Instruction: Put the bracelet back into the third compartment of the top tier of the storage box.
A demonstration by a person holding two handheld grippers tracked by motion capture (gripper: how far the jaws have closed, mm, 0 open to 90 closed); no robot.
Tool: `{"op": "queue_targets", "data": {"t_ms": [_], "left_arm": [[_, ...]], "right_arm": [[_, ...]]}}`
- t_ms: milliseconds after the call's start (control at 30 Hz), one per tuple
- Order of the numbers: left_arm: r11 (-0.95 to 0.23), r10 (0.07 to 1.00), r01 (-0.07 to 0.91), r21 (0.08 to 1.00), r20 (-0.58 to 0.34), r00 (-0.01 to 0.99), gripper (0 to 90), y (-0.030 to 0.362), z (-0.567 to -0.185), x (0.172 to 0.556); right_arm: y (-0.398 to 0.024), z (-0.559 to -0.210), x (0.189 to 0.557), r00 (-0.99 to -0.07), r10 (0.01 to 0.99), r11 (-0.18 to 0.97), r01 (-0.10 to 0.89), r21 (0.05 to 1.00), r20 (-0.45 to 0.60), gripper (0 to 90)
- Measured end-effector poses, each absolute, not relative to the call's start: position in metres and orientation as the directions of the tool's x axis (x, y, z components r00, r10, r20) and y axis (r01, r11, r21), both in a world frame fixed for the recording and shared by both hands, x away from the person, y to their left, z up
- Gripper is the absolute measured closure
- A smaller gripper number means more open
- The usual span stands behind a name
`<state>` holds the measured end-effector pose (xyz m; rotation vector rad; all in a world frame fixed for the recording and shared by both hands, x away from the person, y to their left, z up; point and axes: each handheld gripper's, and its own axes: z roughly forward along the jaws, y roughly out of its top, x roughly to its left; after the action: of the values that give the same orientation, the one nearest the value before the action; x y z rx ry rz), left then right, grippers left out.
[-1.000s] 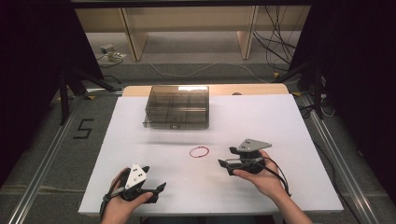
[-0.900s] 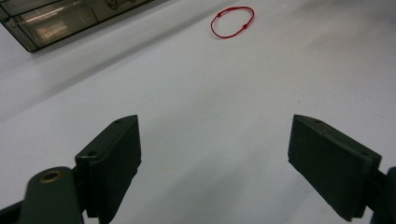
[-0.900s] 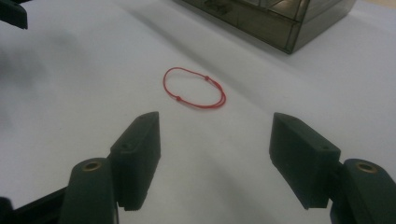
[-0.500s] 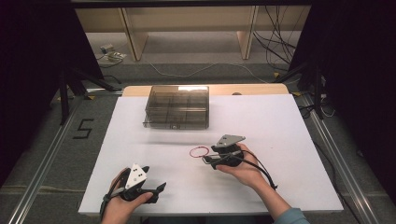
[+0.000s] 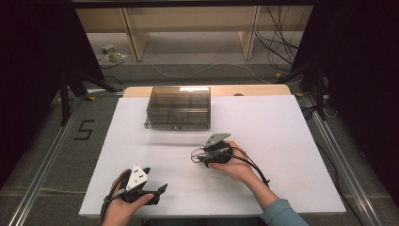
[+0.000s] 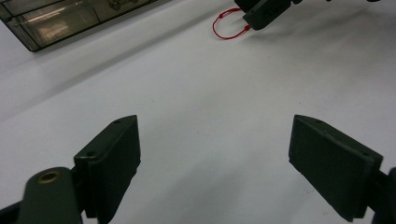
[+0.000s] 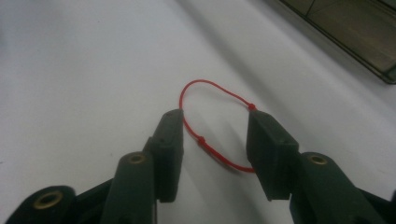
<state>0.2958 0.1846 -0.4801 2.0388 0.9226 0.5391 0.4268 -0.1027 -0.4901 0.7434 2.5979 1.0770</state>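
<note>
My right gripper point(image 7: 215, 123) reaches forward, jaws narrowed astride the thin red string loop point(image 7: 212, 91); my left gripper point(image 6: 215, 154) rests wide apart.

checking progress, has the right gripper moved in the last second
Yes. The right gripper has moved left, closer to the clear box, and its open jaws now straddle the red string loop.

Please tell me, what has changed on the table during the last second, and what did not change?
The right tongs moved left across the white table to the red string loop. Their jaws now stand open on either side of its near part, not closed on it. The loop, the clear compartment box and the open left tongs stayed where they were.
</note>
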Motion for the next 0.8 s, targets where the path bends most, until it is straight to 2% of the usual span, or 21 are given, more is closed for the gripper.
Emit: {"op": "queue_targets", "data": {"t_ms": [167, 300, 533, 800], "left_arm": [[-0.402, 0.764, 0.417, 0.815, 0.047, 0.644, 16.8, 0.1842, -0.4804, 0.2958], [-0.402, 0.765, 0.418, 0.815, 0.049, 0.642, 16.7, 0.1844, -0.4804, 0.2961], [-0.403, 0.762, 0.418, 0.814, 0.046, 0.646, 16.8, 0.1835, -0.4808, 0.2957], [-0.401, 0.764, 0.42, 0.814, 0.044, 0.644, 16.9, 0.1837, -0.4813, 0.296]], "right_arm": [[-0.0983, -0.4926, 0.4317, -0.852, 0.523, 0.616, 0.364, 0.698, -0.017, 65.9], [-0.0969, -0.4929, 0.4294, -0.864, 0.503, 0.628, 0.343, 0.698, -0.027, 77.1], [-0.0975, -0.4941, 0.4289, -0.867, 0.498, 0.619, 0.345, 0.705, -0.013, 86.6], [-0.0989, -0.4942, 0.4295, -0.857, 0.516, 0.598, 0.365, 0.713, 0.006, 87.9]]}}
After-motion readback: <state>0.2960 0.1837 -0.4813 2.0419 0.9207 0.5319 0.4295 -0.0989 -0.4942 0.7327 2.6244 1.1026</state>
